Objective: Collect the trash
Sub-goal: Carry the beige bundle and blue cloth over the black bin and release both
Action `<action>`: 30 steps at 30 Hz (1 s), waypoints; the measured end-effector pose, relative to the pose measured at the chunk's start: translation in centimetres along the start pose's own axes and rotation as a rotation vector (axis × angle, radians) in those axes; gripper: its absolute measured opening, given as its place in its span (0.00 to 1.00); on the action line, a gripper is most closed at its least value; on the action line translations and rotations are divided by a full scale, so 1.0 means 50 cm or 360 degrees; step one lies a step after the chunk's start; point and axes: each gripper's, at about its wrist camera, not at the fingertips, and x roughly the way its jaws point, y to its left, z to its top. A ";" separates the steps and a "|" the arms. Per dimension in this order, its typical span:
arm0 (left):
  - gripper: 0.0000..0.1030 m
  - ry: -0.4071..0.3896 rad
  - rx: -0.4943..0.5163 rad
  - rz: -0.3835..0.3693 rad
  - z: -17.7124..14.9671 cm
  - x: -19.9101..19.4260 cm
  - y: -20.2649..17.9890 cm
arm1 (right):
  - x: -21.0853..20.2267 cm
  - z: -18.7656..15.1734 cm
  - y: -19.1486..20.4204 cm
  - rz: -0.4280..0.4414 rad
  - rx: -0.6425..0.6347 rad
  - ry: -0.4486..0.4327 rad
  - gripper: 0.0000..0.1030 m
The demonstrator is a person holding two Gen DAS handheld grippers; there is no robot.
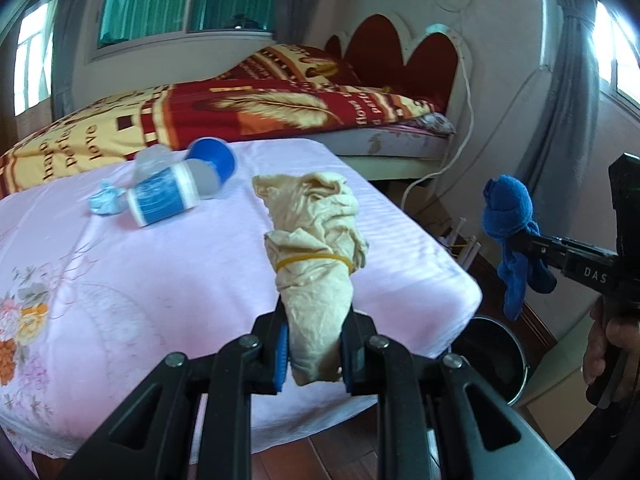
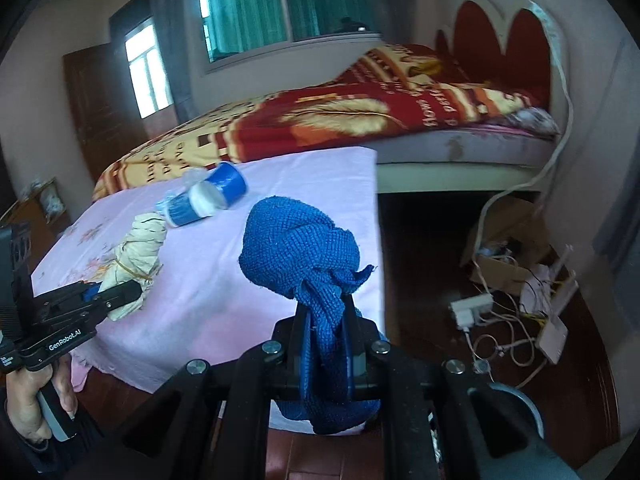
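Observation:
My left gripper [image 1: 314, 354] is shut on a beige crumpled bundle [image 1: 316, 236] bound with a yellow rubber band, held above the pink-covered table [image 1: 160, 280]. My right gripper [image 2: 326, 330] is shut on a knotted blue cloth [image 2: 298, 248], also seen at the right of the left wrist view as the blue cloth [image 1: 508, 216]. On the table lie a blue-and-white cup [image 1: 164, 198], a blue cup [image 1: 214, 158], a clear plastic piece [image 1: 150, 160] and a small blue wad [image 1: 105, 200]. A dark round bin [image 1: 494, 356] stands on the floor below the table's right corner.
A bed with a red and yellow blanket [image 1: 240, 108] lies behind the table. On the floor to the right sit a cardboard box [image 2: 508, 240], a power strip [image 2: 472, 310] and tangled cables [image 2: 508, 344]. A hand [image 2: 28, 400] holds the left gripper's handle.

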 end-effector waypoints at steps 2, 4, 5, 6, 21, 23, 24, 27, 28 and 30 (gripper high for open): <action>0.21 0.0005 0.0027 -0.0025 0.001 0.005 -0.026 | -0.012 -0.006 -0.022 -0.0022 0.0031 -0.0009 0.13; 0.21 0.0011 0.0053 -0.0048 0.001 0.009 -0.051 | -0.024 -0.011 -0.042 -0.0041 0.0061 -0.0017 0.13; 0.21 0.0015 0.0066 -0.0058 0.001 0.011 -0.063 | -0.031 -0.015 -0.054 -0.0053 0.0078 -0.0022 0.13; 0.21 0.0020 0.0082 -0.0074 0.002 0.015 -0.076 | -0.036 -0.017 -0.062 -0.0062 0.0085 -0.0022 0.13; 0.21 0.0075 0.0241 -0.0247 0.002 0.048 -0.215 | -0.096 -0.071 -0.176 -0.0217 0.0223 -0.0016 0.13; 0.21 0.0083 0.0256 -0.0268 0.001 0.054 -0.236 | -0.103 -0.082 -0.189 -0.0235 0.0242 -0.0010 0.13; 0.21 0.0087 0.0265 -0.0281 0.000 0.056 -0.245 | -0.108 -0.089 -0.198 -0.0246 0.0252 -0.0009 0.13; 0.21 0.0099 0.0293 -0.0317 -0.004 0.060 -0.273 | -0.120 -0.107 -0.222 -0.0274 0.0284 0.0000 0.13; 0.21 0.0103 0.0299 -0.0327 -0.005 0.062 -0.279 | -0.126 -0.113 -0.230 -0.0284 0.0296 0.0001 0.13; 0.21 0.0111 0.0320 -0.0352 -0.010 0.065 -0.300 | -0.135 -0.123 -0.244 -0.0298 0.0316 0.0003 0.13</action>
